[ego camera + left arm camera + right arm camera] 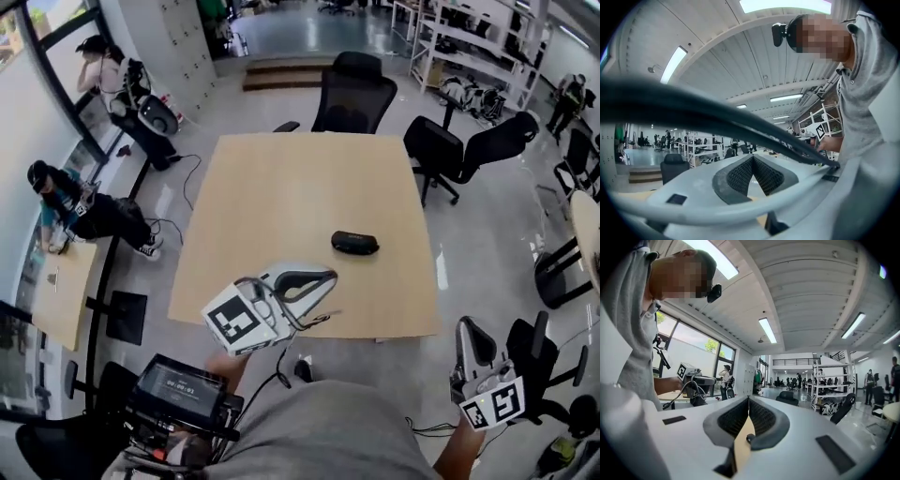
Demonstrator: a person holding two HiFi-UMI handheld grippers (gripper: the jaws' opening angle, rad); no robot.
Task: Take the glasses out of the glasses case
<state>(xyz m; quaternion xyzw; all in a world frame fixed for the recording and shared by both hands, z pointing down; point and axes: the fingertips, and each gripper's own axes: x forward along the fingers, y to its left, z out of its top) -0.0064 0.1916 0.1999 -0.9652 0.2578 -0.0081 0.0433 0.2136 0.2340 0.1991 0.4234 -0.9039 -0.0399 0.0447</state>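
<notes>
Well inside table point(281, 187) edges, glasses case point(355, 243), left gripper point(323, 279), right gripper point(475, 336), jaws pressed together.

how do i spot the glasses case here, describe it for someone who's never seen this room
Find the pale wooden table in the room's middle. The case lies on its right half, toward the near edge. It is a small black oblong, the only thing lying on the wood.

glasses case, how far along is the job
Nothing looks done: the glasses case lies shut on the table, no glasses in view. Nothing in hand: left gripper and right gripper are shut, empty, clear of it. To do: open it, lift glasses out.
</notes>
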